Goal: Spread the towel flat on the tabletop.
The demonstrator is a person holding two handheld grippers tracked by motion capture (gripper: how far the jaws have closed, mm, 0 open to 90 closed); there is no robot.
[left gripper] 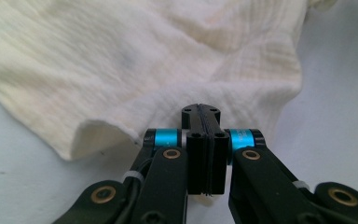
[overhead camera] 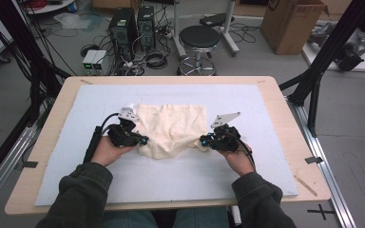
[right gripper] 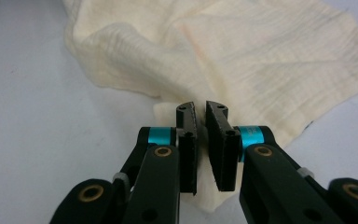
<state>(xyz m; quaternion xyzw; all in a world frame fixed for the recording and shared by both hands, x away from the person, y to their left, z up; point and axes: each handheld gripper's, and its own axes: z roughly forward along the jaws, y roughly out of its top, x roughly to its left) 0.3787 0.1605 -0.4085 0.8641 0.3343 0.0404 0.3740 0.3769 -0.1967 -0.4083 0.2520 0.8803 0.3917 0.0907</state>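
A cream crinkled cloth (overhead camera: 171,126) lies spread on the pale mat, its near edge bunched. My left gripper (overhead camera: 145,139) is at the cloth's near-left corner. In the left gripper view its jaws are pressed together on the cloth (left gripper: 135,60), and a scrap of the hem shows below them. My right gripper (overhead camera: 203,139) is at the near-right corner. The right gripper view shows its jaws a narrow gap apart, with a folded corner of the cloth (right gripper: 279,60) under and between them.
The pale foam mat (overhead camera: 266,156) covers most of the wooden table (overhead camera: 52,118). A loose wooden stick (overhead camera: 306,185) lies at the mat's near-right corner. Past the table's far edge stand a stool (overhead camera: 199,38), computer towers (overhead camera: 123,26) and a cardboard box (overhead camera: 292,23).
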